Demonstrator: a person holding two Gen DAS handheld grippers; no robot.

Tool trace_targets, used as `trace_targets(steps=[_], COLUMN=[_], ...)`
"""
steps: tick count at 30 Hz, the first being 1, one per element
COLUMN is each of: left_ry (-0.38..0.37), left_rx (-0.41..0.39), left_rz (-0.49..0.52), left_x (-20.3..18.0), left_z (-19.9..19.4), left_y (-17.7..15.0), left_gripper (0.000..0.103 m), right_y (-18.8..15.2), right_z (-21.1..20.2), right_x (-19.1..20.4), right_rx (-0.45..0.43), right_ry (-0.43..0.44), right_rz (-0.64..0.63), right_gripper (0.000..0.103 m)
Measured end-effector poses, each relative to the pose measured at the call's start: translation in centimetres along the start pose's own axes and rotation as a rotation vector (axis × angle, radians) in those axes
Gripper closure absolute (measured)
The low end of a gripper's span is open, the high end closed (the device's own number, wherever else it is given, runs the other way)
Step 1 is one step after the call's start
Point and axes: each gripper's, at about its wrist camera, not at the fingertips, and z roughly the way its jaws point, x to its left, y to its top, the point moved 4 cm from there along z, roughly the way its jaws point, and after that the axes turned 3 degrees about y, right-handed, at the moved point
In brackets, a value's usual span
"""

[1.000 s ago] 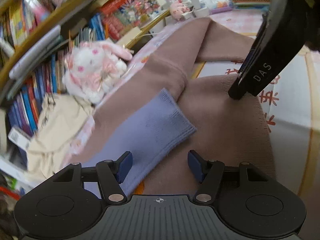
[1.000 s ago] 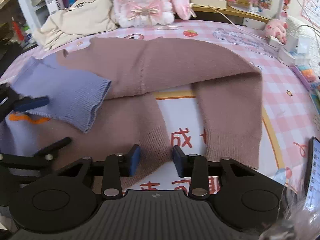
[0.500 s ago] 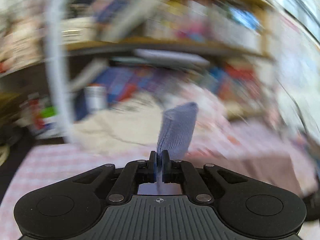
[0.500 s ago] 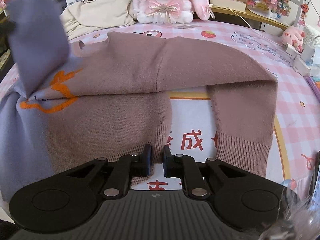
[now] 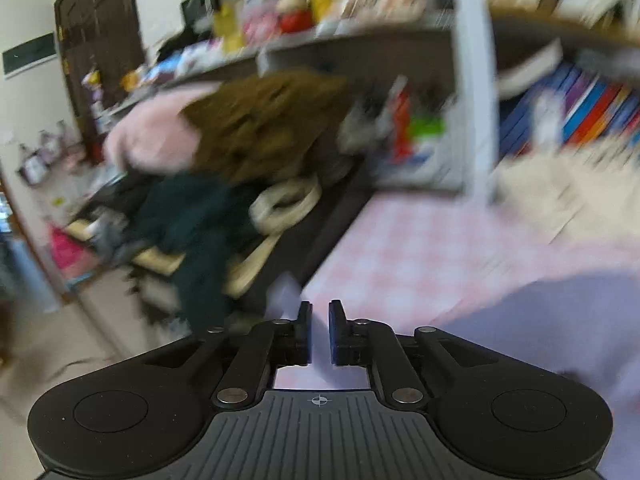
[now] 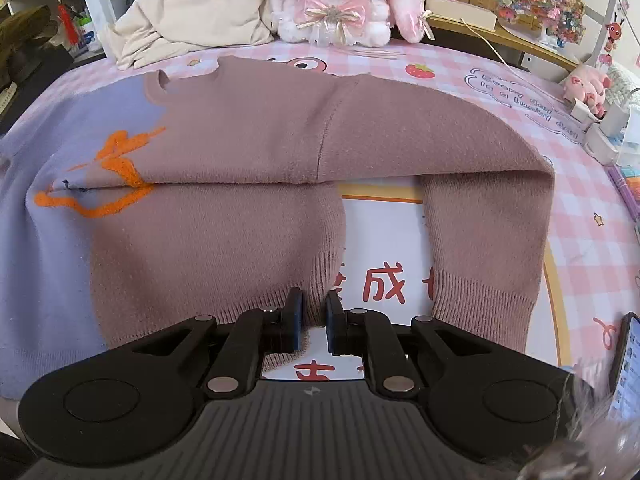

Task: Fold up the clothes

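A mauve and lavender sweater (image 6: 240, 160) with an orange star lies spread on the pink checked table (image 6: 580, 208). Its mauve sleeve (image 6: 488, 240) bends down at the right. My right gripper (image 6: 313, 322) is shut on the sweater's ribbed bottom hem near the front edge. In the blurred left wrist view, my left gripper (image 5: 319, 330) is shut on the lavender sleeve (image 5: 316, 360), which runs between the pads; more lavender cloth (image 5: 540, 320) lies at the right. The left gripper points off the table's left edge.
A white plush rabbit (image 6: 340, 0) and a cream garment (image 6: 192, 20) sit at the table's back. A phone (image 6: 628, 360) lies at the front right, chargers (image 6: 600, 136) at the right edge. Shelves and piled clothes (image 5: 240, 132) stand left of the table.
The left gripper has swung the lavender sleeve out to the left; the sleeve no longer lies over the sweater's body. The right gripper stays shut on the hem.
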Motion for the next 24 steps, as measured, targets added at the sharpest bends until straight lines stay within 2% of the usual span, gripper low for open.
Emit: trace_targets(steps=[1,2,3,4,5,8,9,11,14,15,19,20,21,23,24], left_ry=[0.025,0.012,-0.031,-0.074,-0.142,-0.470,-0.544,-0.597,-0.602,-0.589,-0.589,-0.593,-0.593,-0.585,-0.582], left_rx=[0.036,0.049,0.040,0.031,0.023,0.096,0.124,0.173,0.211,0.218,0.244,0.249,0.251,0.250,0.248], left_rz=[0.009,0.001,-0.017,-0.036,-0.070,-0.162,-0.166,-0.122,-0.097,-0.103,-0.141,-0.144,-0.139,-0.111,-0.100], left_x=[0.2,0.0,-0.4,-0.8,-1.4,-4.8,-6.0,-8.6,-11.1,-11.6,-12.5,-12.7,-12.8,-13.1,-13.1], left_z=[0.5,0.2,-0.4,-1.1,-1.9,-3.4,-3.6,-3.5,-2.1,-1.5,-0.1,0.1,0.3,0.4,0.5], left_y=[-0.6,-1.0,-1.2,-1.4,-1.6,-2.4,-2.7,-3.2,-3.6,-3.5,-3.5,-3.5,-3.5,-3.5,-3.5], left_gripper=[0.080,0.078,0.076,0.068,0.063,0.060,0.060,0.060,0.053,0.053,0.061,0.069,0.071,0.071,0.071], right_y=[0.0,0.0,0.1,0.1,0.1,0.4,0.5,0.6,0.6,0.3,-1.2,-1.5,-1.9,-2.9,-3.4], right_z=[0.0,0.0,0.0,0.0,0.1,0.2,0.3,0.4,0.4,0.1,-1.5,-1.9,-2.3,-3.4,-3.5], right_x=[0.0,0.0,0.0,0.0,0.0,0.1,0.1,0.1,0.0,0.2,1.4,1.7,2.0,2.8,3.0], right_rx=[0.000,0.000,0.000,0.001,-0.003,-0.015,-0.018,-0.023,-0.028,-0.004,0.101,0.127,0.153,0.226,0.244], right_ry=[-0.002,-0.005,-0.007,-0.010,-0.015,-0.039,-0.046,-0.058,-0.065,-0.034,0.103,0.138,0.172,0.330,0.349], right_rz=[0.005,0.010,0.015,0.020,0.025,0.041,0.046,0.055,0.066,0.060,0.033,0.026,0.019,0.039,0.030], right_gripper=[0.092,0.092,0.092,0.092,0.092,0.093,0.093,0.093,0.093,0.093,0.093,0.093,0.093,0.093,0.093])
